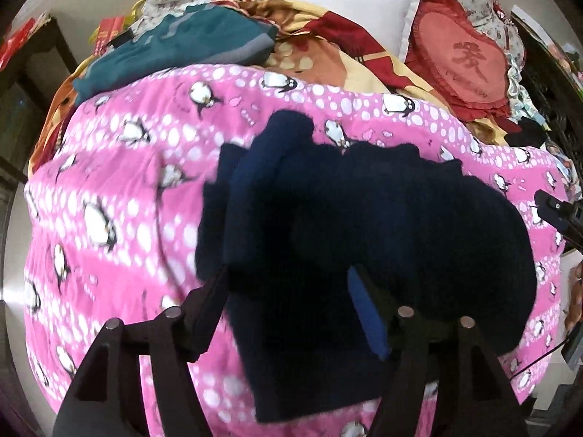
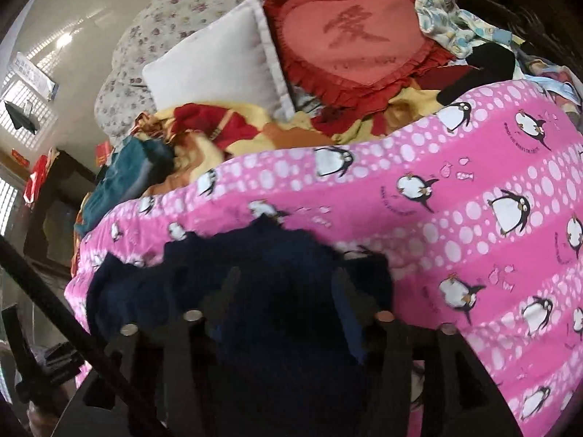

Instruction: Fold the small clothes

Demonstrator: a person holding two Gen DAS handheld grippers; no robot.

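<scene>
Both tools, left (image 1: 288, 284) and right (image 2: 288, 287), gape over the navy garment (image 1: 364, 225), its length running left-right.

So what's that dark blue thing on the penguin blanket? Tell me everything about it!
The navy garment is a small piece of clothing, very dark blue, soft and thick like a knit. It lies rumpled on the pink penguin blanket, with layers overlapping and a brighter blue strip showing at one fold. The left gripper and right gripper both stand open over it, fingers spread against the cloth. Its exact type is too dark to tell.
</scene>
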